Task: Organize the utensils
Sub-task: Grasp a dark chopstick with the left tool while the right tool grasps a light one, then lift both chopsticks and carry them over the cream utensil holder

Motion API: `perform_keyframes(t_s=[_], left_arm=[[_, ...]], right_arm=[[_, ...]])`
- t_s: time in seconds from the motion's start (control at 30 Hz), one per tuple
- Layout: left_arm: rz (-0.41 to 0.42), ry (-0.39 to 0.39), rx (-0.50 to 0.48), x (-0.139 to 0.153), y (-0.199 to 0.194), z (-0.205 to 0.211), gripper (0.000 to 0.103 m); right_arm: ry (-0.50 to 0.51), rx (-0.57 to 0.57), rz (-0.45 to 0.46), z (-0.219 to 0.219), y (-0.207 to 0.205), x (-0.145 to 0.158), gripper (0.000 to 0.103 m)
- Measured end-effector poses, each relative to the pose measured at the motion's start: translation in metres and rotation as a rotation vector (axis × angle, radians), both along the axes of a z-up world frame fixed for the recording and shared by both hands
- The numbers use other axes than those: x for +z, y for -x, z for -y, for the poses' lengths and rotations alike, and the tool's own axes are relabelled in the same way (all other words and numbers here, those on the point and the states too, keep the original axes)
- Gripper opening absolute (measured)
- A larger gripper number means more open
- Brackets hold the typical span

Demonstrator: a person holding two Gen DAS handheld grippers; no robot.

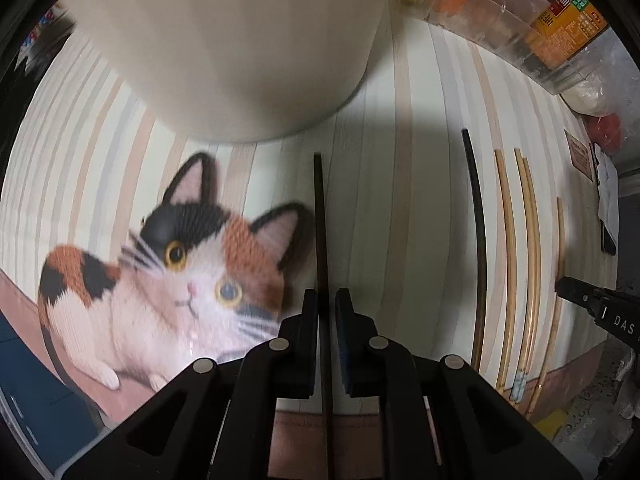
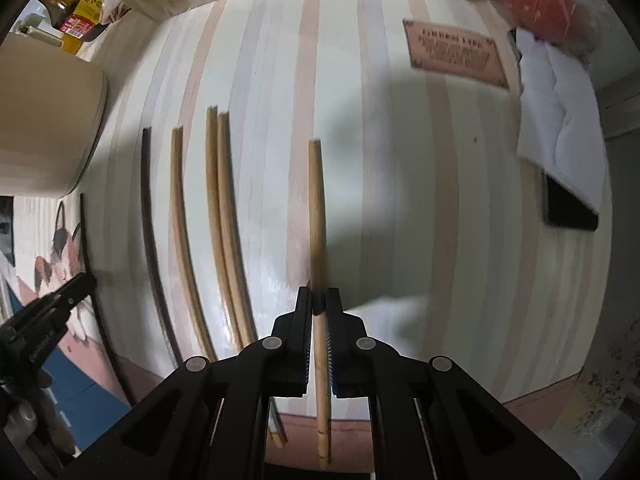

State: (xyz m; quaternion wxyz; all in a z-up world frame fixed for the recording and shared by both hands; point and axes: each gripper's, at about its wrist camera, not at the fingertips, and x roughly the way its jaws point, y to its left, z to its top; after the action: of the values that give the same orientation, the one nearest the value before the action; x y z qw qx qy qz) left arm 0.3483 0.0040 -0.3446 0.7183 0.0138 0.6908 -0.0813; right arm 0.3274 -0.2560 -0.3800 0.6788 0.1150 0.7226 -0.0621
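While both tongs are clamped, left tongs (image 1: pixel 326 304) pinch dark chopstick (image 1: pixel 319 216), right tongs (image 2: pixel 318 300) pinch wooden chopstick (image 2: pixel 317 216).

Close wrist views, shared striped mat (image 1: pixel 400 200)

Striped placemat (image 1: pixel 420 208) printed with a calico cat (image 1: pixel 188 276) and a small brown label (image 2: pixel 454 54). Along the back edge, a clear bin (image 1: pixel 500 28) holding bottles, one with an orange label (image 1: pixel 568 20). At the right edge, a white cloth (image 2: pixel 560 128), a black phone (image 2: pixel 568 208) beside it, and a red bagged item (image 2: pixel 548 4).
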Motion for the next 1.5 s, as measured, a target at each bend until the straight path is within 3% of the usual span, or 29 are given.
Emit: perform_keyframes(t_s=[0.5, 0.8, 0.97, 1.07, 1.13, 1.5], left_arm=[[0.002, -0.025, -0.006, 0.003, -0.013, 0.035, 0.009], [0.008, -0.027, -0.010, -0.001, 0.000, 0.025, 0.009], [0.040, -0.037, -0.033, 0.000, -0.005, 0.031, 0.004], [0.050, -0.032, -0.023, 0.001, -0.007, 0.031, 0.003], [0.070, -0.024, -0.016, 0.008, -0.006, 0.028, 0.003], [0.239, 0.057, -0.002, 0.086, 0.015, 0.007, 0.003]], right_arm=[[0.023, 0.016, -0.038, 0.007, -0.015, -0.002, 0.008], [0.055, 0.018, -0.044, 0.000, -0.010, -0.011, 0.008], [0.101, 0.025, -0.032, -0.011, -0.004, -0.008, 0.008], [0.112, 0.032, -0.003, -0.015, 0.000, -0.006, 0.007], [0.055, -0.005, 0.032, -0.010, 0.005, -0.003, 0.006], [-0.017, -0.052, 0.285, -0.011, 0.027, 0.065, 0.006]])
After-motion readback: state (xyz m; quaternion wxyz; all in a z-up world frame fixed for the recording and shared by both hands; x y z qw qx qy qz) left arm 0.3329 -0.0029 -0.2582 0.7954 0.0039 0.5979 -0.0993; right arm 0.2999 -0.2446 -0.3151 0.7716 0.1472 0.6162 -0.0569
